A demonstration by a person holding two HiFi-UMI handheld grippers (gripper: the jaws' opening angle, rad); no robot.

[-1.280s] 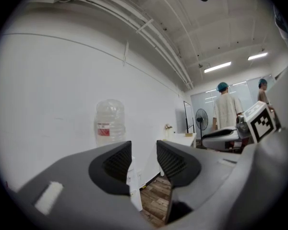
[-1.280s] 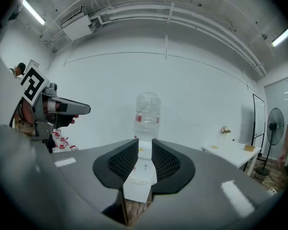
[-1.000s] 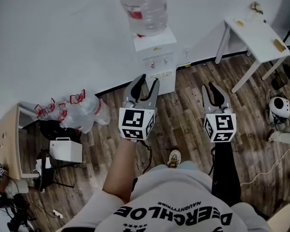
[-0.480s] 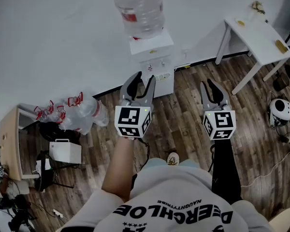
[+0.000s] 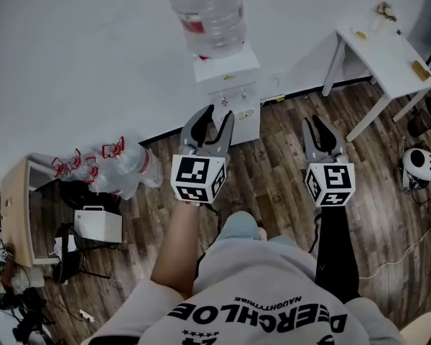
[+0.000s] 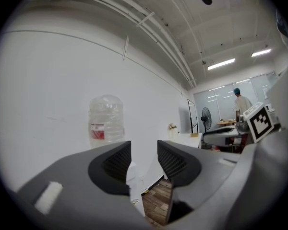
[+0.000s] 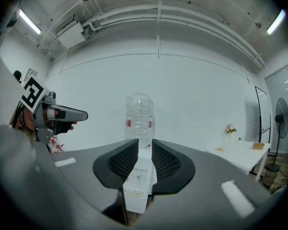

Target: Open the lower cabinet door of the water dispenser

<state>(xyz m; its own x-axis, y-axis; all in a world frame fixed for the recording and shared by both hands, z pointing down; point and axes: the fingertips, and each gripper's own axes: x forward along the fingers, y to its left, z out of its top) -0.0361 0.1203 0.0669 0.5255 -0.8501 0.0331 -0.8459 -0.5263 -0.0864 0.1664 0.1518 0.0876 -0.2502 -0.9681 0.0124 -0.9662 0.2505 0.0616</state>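
The person steps forward: a knee (image 5: 238,225) in pale trousers now swings out over the spot where a shoe showed. The left gripper (image 5: 217,113) and right gripper (image 5: 316,124) have both edged nearer the water dispenser (image 5: 226,72).

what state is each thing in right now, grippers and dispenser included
left gripper, open, nothing between the jaws
right gripper, open by a narrow gap, empty
lower cabinet door, looks shut
water bottle, seated on top of the water dispenser
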